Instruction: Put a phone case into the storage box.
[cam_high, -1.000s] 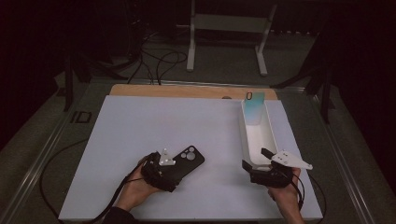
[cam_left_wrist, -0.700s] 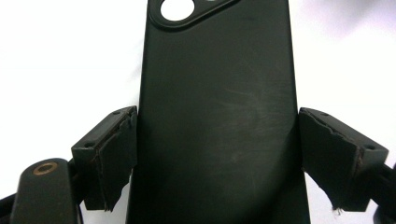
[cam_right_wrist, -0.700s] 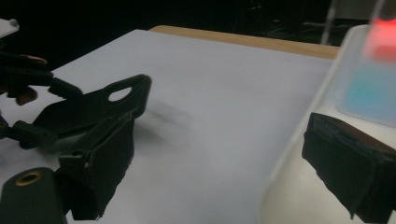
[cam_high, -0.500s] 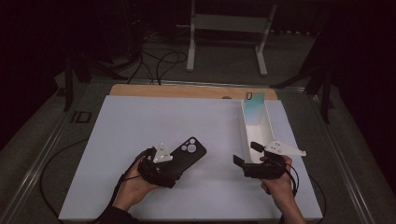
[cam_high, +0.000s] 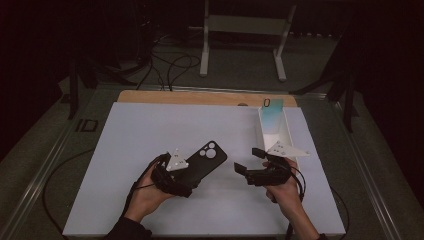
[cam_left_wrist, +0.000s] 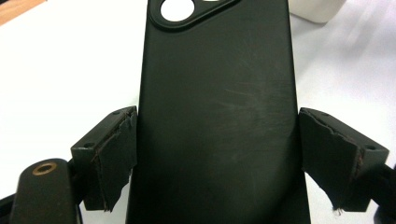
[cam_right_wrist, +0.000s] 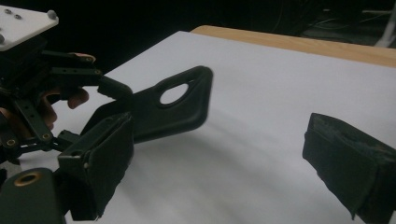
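Black phone case (cam_left_wrist: 217, 116): we clamp it by long edges in left gripper (cam_high: 186, 176), raised off white tabletop (cam_high: 150, 135), camera end offered toward right gripper (cam_high: 246, 161), jaws wide, empty, likely for handover.

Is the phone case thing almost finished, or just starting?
Early on, I think. Done: the left gripper has clamped the black phone case and raised it off the white table. In hand: the open right gripper points toward it. Left: whatever follows; the white box waits.
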